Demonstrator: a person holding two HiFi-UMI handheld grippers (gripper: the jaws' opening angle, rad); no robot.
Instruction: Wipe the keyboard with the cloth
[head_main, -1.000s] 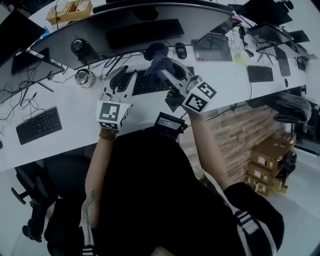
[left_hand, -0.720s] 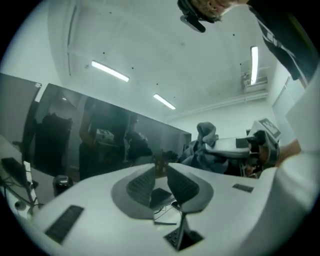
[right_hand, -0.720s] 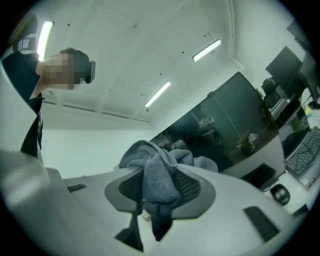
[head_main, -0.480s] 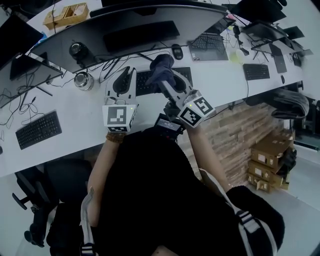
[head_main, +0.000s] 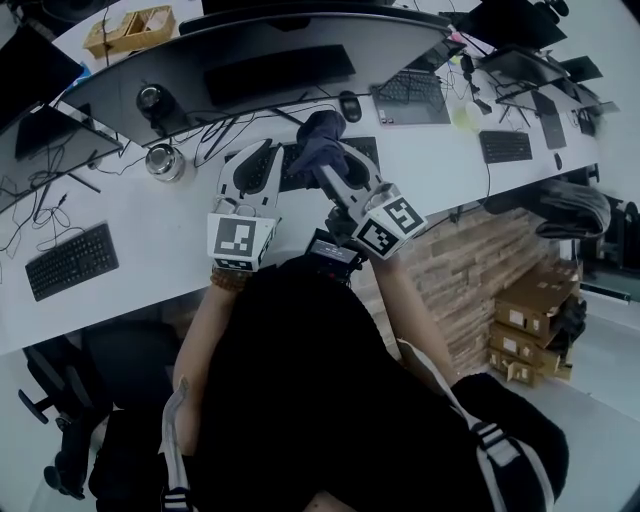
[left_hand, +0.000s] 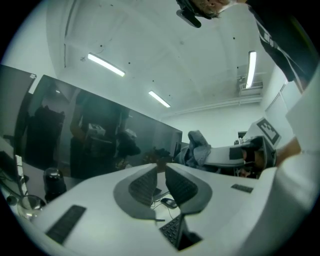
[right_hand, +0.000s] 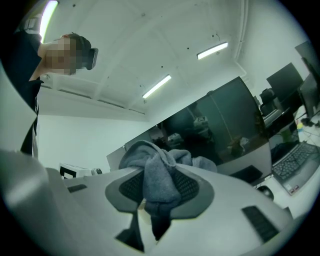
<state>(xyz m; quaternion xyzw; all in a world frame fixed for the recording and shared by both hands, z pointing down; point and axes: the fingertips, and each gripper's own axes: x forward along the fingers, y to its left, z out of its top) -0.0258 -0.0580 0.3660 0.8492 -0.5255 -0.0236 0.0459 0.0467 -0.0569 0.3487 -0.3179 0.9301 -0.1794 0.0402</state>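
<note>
Right gripper (right_hand: 159, 176) gripped the grey cloth (right_hand: 150, 156); its jaws had just been closing, narrow, with a bunched fold between the pads and a tail hanging below. Left gripper (left_hand: 160, 167) was closed and empty, pads together. The keyboard (head_main: 298, 175) lay near the front edge of the white desk (head_main: 130, 235), under the wide curved monitor (head_main: 270, 60). The cloth sat over its middle, and contact with the keys could not be told. Likely risks: only a fold was pinched, so a drag across the keys might pull the cloth free or snag its loose tail on a keycap. With nothing bracing the keyboard, a push might slide it toward the mouse (head_main: 348, 105) and the cables behind. The left gripper hung just beside the cloth, so a sideways stroke could knock it. Only the right gripper view showed the pinch and the tail. The left gripper view alone showed the left pads meeting, with keys visible below them. The head view alone gave the desk layout and both grippers over the keyboard.
</note>
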